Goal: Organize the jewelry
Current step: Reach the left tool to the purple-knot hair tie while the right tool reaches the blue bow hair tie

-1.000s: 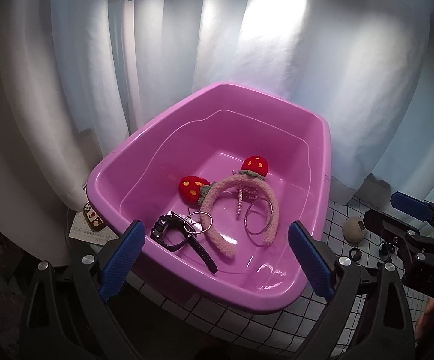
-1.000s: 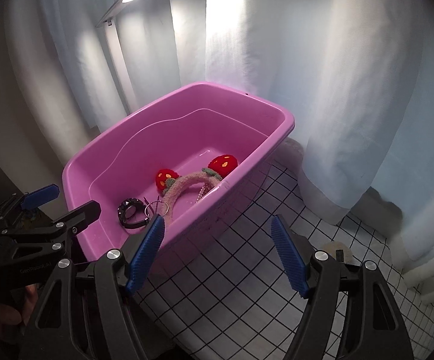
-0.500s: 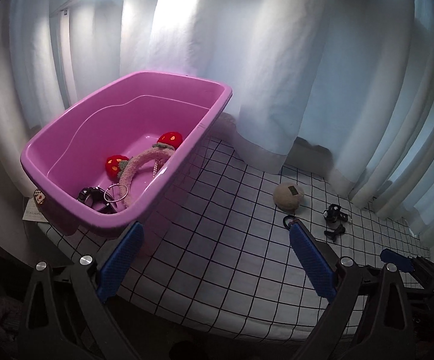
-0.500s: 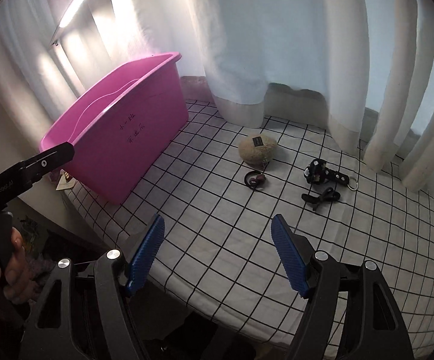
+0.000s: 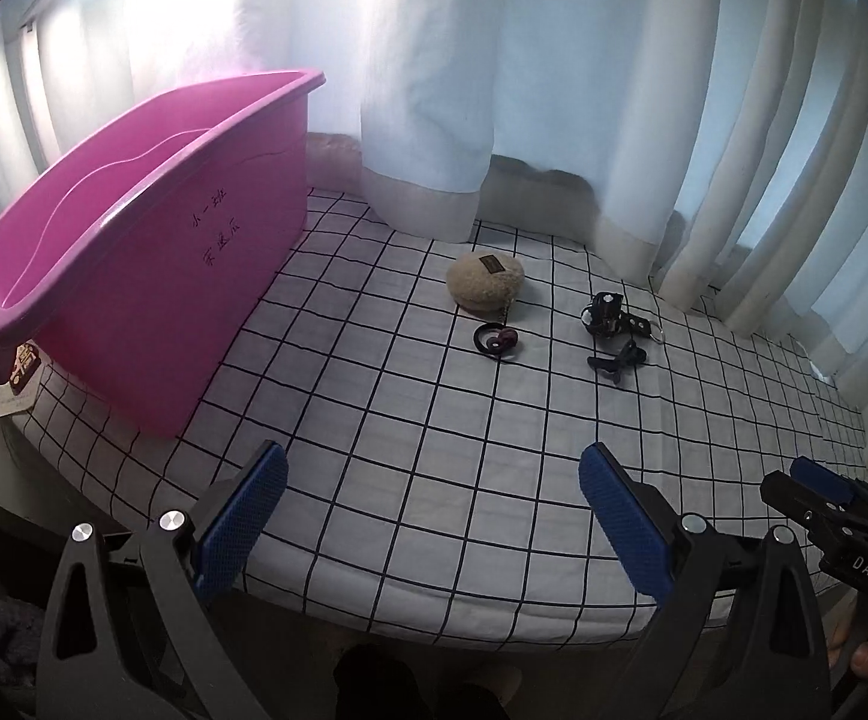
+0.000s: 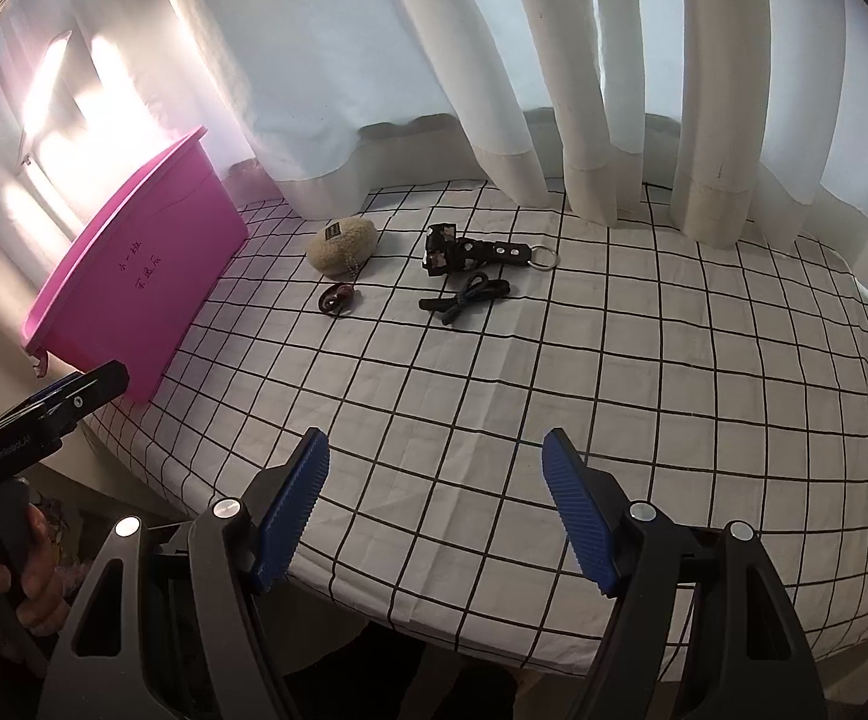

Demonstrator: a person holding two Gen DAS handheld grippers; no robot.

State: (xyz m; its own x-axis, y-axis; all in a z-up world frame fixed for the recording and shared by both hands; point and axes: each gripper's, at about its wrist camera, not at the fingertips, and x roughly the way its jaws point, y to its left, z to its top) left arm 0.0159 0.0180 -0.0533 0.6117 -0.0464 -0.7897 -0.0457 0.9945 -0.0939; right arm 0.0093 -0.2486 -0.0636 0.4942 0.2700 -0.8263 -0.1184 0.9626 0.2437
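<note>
A checkered table (image 6: 613, 360) carries a pink tub (image 5: 152, 276) at its left; near it lie a fuzzy beige pouch (image 6: 341, 245), a black strap keychain (image 6: 475, 252) and a small hair tie (image 6: 335, 299). Left claw (image 5: 434, 516) and right claw (image 6: 436, 510) hover spread wide, empty.

Black jaws, ribbed blue pads (image 6: 290, 507), apparently silver screws.

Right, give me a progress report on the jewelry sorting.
Done: cannot be judged, since the pink tub's inside is hidden from here. In hand: nothing; the left hand-held gripper and right hand-held gripper are open and empty. Left on the checked cloth: fuzzy beige pouch, dark hair tie, black strap with ring, black cord.
</note>
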